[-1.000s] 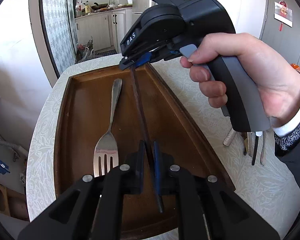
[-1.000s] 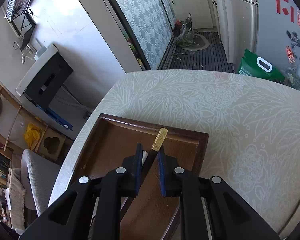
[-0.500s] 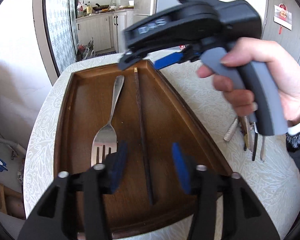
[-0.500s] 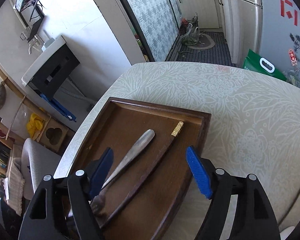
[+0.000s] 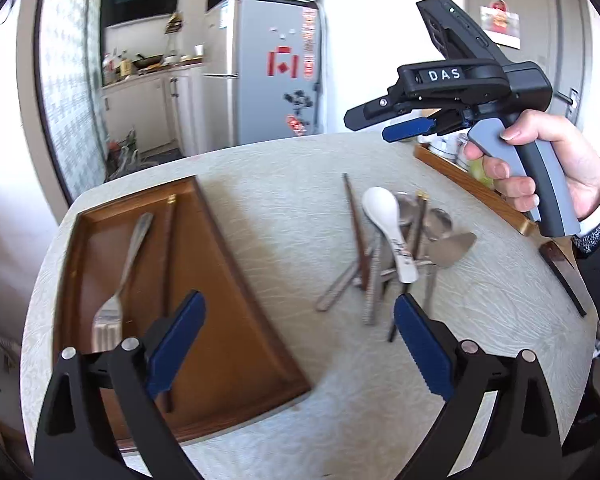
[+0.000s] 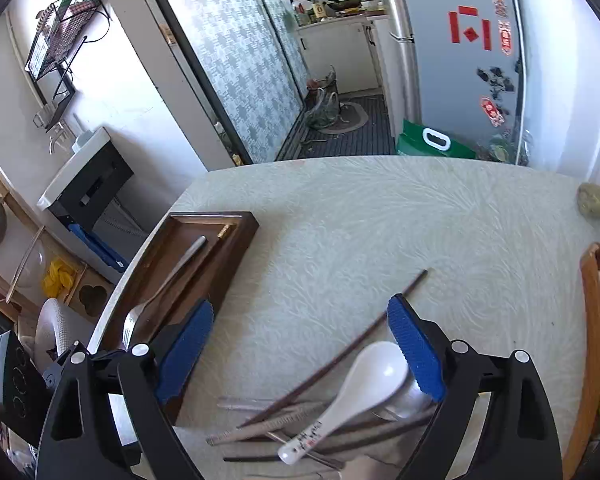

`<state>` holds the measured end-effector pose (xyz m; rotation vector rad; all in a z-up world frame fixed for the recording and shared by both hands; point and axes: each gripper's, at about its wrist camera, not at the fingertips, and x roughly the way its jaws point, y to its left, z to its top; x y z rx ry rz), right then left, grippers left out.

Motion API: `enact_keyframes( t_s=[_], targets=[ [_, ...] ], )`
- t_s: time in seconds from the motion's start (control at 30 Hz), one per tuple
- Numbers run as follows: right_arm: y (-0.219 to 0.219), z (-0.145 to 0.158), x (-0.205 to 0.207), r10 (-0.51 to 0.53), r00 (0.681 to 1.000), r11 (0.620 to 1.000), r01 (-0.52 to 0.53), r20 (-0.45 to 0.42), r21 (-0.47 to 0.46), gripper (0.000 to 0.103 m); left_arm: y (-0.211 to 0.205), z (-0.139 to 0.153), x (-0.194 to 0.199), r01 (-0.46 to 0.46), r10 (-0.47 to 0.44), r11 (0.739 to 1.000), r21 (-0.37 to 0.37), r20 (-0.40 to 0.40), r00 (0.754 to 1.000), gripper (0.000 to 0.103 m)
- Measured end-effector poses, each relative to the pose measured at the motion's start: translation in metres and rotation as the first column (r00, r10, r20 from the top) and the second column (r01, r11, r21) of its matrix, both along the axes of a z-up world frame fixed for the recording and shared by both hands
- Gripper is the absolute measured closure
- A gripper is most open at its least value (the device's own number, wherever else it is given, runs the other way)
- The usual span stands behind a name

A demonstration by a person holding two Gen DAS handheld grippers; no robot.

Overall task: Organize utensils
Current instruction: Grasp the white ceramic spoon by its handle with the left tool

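your left gripper (image 5: 300, 344) spread wide, empty | chopstick (image 5: 167, 264) in tray (image 5: 228, 280) at 10 o'clock | right gripper (image 6: 300, 356) gaping, white spoon (image 6: 352, 396) between fingers at 6

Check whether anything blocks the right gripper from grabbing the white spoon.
Nothing visible does. The right gripper hangs open right above the white spoon, which lies on top of the utensil pile, nothing covering it. A dark chopstick lies close beside it.

A grey fridge (image 5: 276, 68) stands beyond the patterned table (image 6: 380, 216).
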<state>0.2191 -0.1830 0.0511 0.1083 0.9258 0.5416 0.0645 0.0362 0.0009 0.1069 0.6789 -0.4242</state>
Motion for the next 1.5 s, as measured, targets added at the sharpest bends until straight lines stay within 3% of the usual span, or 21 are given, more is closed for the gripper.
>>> enact_keyframes(
  t_s=[0.17, 0.3, 0.5, 0.63, 0.8, 0.9, 0.97, 1.0, 1.13, 1.37, 1.43, 1.5],
  targets=[
    [-0.03, -0.022, 0.002, -0.046, 0.998, 0.999, 0.046, -0.036, 0.001, 0.012, -0.034, 0.0, 0.002, 0.055, -0.055, 0.998, -0.013, -0.017, 0.998, 0.003],
    [-0.035, -0.037, 0.001, -0.023, 0.999, 1.0, 0.023, -0.033, -0.007, 0.013, -0.058, -0.003, 0.009, 0.082, -0.083, 0.996, -0.019, -0.027, 0.996, 0.003],
    [-0.036, -0.05, 0.005, 0.016, 0.998, 1.0, -0.015, -0.058, 0.02, 0.054, -0.086, -0.011, 0.02, 0.124, -0.124, 0.992, 0.001, -0.044, 0.991, 0.004],
    [-0.029, -0.057, 0.006, 0.039, 0.997, 0.999, -0.038, -0.059, 0.005, 0.062, -0.095, -0.022, 0.031, 0.129, -0.126, 0.992, 0.018, -0.104, 0.986, 0.036],
    [-0.028, -0.062, 0.006, 0.047, 0.998, 0.999, -0.048, -0.053, -0.017, 0.063, -0.102, -0.032, 0.04, 0.128, -0.122, 0.991, 0.027, -0.145, 0.982, 0.049],
    [-0.028, -0.068, 0.007, 0.058, 0.996, 0.998, -0.059, -0.067, -0.008, 0.069, -0.106, -0.033, 0.042, 0.13, -0.124, 0.991, 0.034, -0.146, 0.981, 0.055],
    [-0.027, -0.07, 0.007, 0.065, 0.996, 0.998, -0.066, -0.068, -0.009, 0.07, -0.108, -0.031, 0.043, 0.139, -0.132, 0.99, 0.033, -0.15, 0.98, 0.066],
    [-0.026, -0.07, 0.007, 0.071, 0.995, 0.997, -0.071, -0.067, -0.01, 0.071, -0.11, -0.031, 0.043, 0.147, -0.14, 0.989, 0.033, -0.153, 0.978, 0.068],
    [-0.026, -0.078, 0.009, 0.067, 0.994, 0.998, -0.068, -0.089, -0.004, 0.095, -0.118, -0.038, 0.041, 0.159, -0.145, 0.983, 0.086, -0.151, 0.978, 0.068],
    [-0.038, -0.064, 0.004, 0.062, 0.992, 0.992, -0.049, -0.109, 0.113, 0.098, -0.112, -0.039, 0.044, 0.15, -0.141, 0.988, 0.048, -0.164, 0.976, 0.068],
    [-0.038, -0.059, 0.0, 0.058, 0.993, 0.992, -0.045, -0.105, 0.119, 0.098, -0.112, -0.039, 0.044, 0.153, -0.145, 0.987, 0.04, -0.162, 0.976, 0.081],
    [-0.037, -0.054, -0.003, 0.052, 0.993, 0.993, -0.04, -0.102, 0.115, 0.098, -0.11, -0.038, 0.045, 0.15, -0.143, 0.988, 0.029, -0.166, 0.976, 0.083]
  ],
)
